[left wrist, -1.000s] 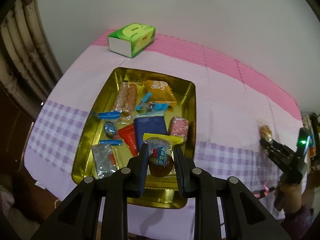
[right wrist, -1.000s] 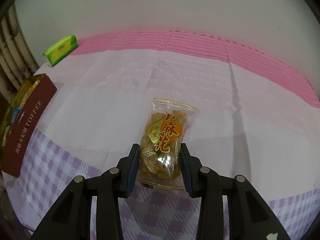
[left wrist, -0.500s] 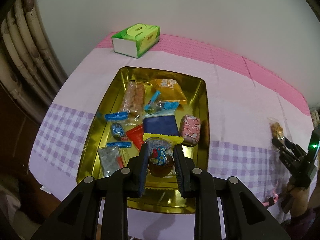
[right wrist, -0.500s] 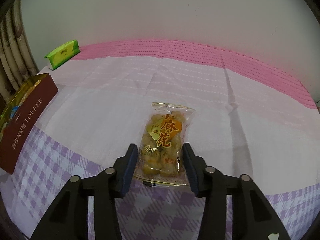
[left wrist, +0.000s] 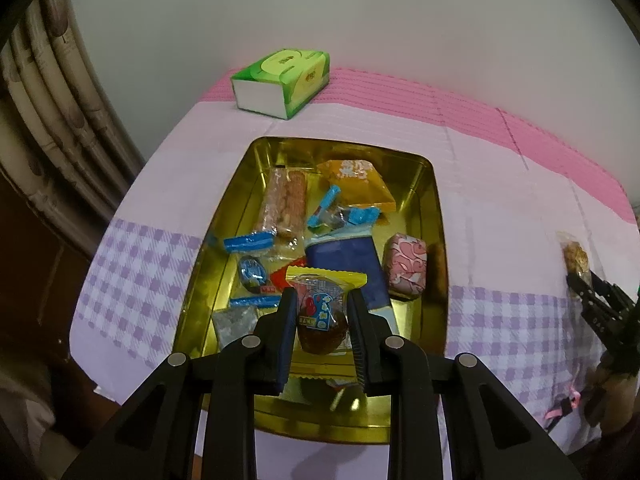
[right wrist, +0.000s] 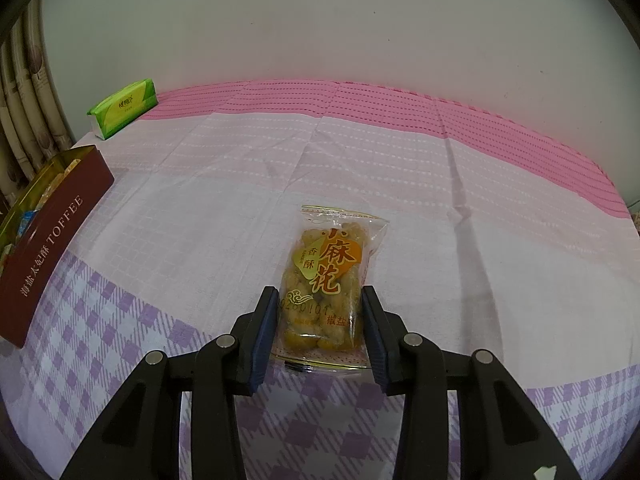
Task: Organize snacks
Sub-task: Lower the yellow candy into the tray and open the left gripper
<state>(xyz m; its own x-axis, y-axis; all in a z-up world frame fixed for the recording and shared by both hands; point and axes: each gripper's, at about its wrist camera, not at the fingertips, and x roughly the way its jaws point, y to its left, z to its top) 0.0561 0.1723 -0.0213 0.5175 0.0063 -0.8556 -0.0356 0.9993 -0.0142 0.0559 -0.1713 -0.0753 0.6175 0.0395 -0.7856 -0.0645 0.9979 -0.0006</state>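
My left gripper [left wrist: 322, 300] is shut on a brown cake in a clear, yellow-edged wrapper [left wrist: 320, 320]. It hangs above the near end of the golden tin [left wrist: 438, 240], which holds several wrapped snacks. In the right wrist view my right gripper [right wrist: 320, 296] is shut on the sides of a clear packet of fried dough twists [right wrist: 332, 264], low over the purple-checked cloth. The left wrist view shows that right gripper [left wrist: 580, 284] at the far right with the packet [left wrist: 575, 256] sticking out past its fingers. The tin's maroon side wall [right wrist: 60, 216] reads TOFFEE.
A green tissue box [left wrist: 282, 80] stands behind the tin near the wall, also seen as the tissue box [right wrist: 122, 108] at the back left. A curtain [left wrist: 60, 120] hangs at the left. Pink and white cloth [right wrist: 360, 160] spreads between tin and packet.
The left view has swung a little, so the tin and tissue box sit further right in it; the cake stays gripped. The right gripper and its packet have barely shifted.
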